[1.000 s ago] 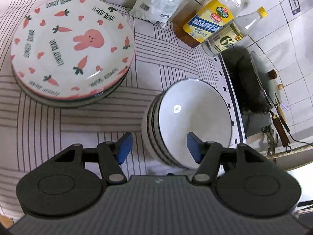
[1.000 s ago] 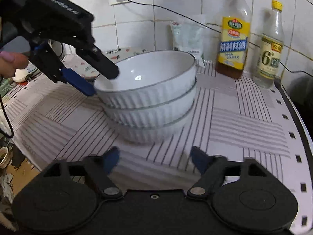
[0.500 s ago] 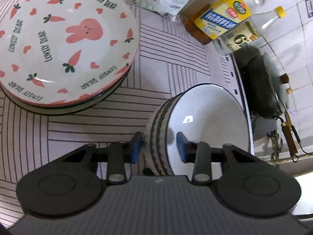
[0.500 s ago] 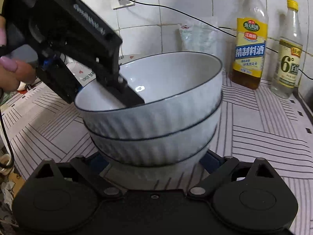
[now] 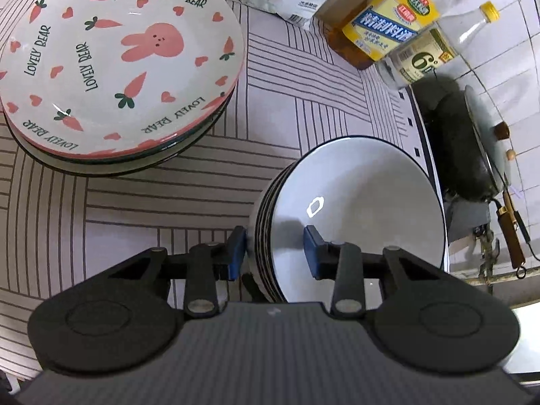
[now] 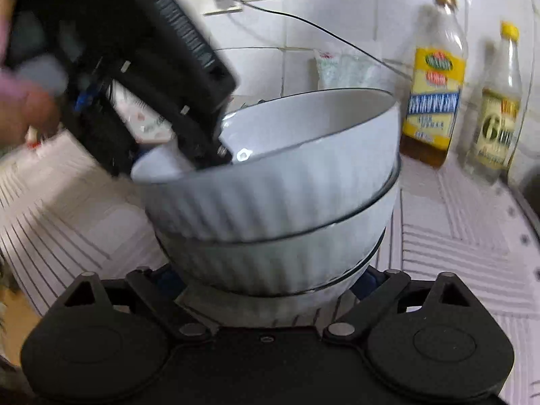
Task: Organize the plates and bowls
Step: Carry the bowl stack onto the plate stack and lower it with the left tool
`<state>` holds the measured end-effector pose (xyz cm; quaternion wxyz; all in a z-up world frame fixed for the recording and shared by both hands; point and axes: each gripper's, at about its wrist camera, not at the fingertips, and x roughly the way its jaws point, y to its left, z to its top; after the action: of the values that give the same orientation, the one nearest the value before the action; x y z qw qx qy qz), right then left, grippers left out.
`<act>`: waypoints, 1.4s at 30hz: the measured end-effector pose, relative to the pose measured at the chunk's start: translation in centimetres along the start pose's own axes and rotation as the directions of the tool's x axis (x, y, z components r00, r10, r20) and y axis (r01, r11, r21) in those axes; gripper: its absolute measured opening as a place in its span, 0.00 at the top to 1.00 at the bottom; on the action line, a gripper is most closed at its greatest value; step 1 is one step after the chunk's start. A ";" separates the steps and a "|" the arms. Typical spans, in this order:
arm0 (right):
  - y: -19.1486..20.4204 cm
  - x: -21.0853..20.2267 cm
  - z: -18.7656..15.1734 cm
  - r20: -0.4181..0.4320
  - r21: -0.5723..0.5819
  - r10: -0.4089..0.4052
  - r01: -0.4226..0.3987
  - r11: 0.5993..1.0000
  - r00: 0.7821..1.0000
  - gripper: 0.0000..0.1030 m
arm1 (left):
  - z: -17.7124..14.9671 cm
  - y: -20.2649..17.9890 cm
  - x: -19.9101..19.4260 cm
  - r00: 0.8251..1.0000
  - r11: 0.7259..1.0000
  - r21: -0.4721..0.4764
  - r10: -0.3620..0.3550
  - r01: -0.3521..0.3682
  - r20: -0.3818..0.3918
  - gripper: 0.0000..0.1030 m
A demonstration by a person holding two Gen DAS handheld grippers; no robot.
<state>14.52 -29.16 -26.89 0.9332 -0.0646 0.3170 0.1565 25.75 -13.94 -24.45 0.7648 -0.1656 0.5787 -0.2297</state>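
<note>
While the left tongs (image 5: 274, 249) have just been closing and now clench the bowls' (image 5: 357, 209) 9 o'clock rims, the right tongs (image 6: 270, 278) straddle the stack's base, grip unclear; plates (image 5: 114, 67) sit at 10 o'clock on the tabletop (image 5: 287, 108).

Stack of plates (image 5: 114, 67) left of stacked bowls (image 5: 354, 216), bottles (image 5: 388, 30) behind.

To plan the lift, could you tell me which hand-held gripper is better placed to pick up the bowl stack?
Probably the left hand-held gripper: its jaws, just closing, straddle the bowl stack rims. The right hand-held gripper merely flanks the base.
</note>
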 end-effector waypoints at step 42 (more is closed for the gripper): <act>7.1 2.9 13.5 0.086 -0.066 0.091 -0.085 0.994 0.992 0.07 | 8.1 3.2 -13.8 0.990 0.969 0.223 0.088 -0.110 0.107 0.63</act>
<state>22.07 -18.79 -18.12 0.9361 -0.0725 0.2726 0.2099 30.98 -3.82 -12.71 0.8164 -0.0586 0.5184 -0.2479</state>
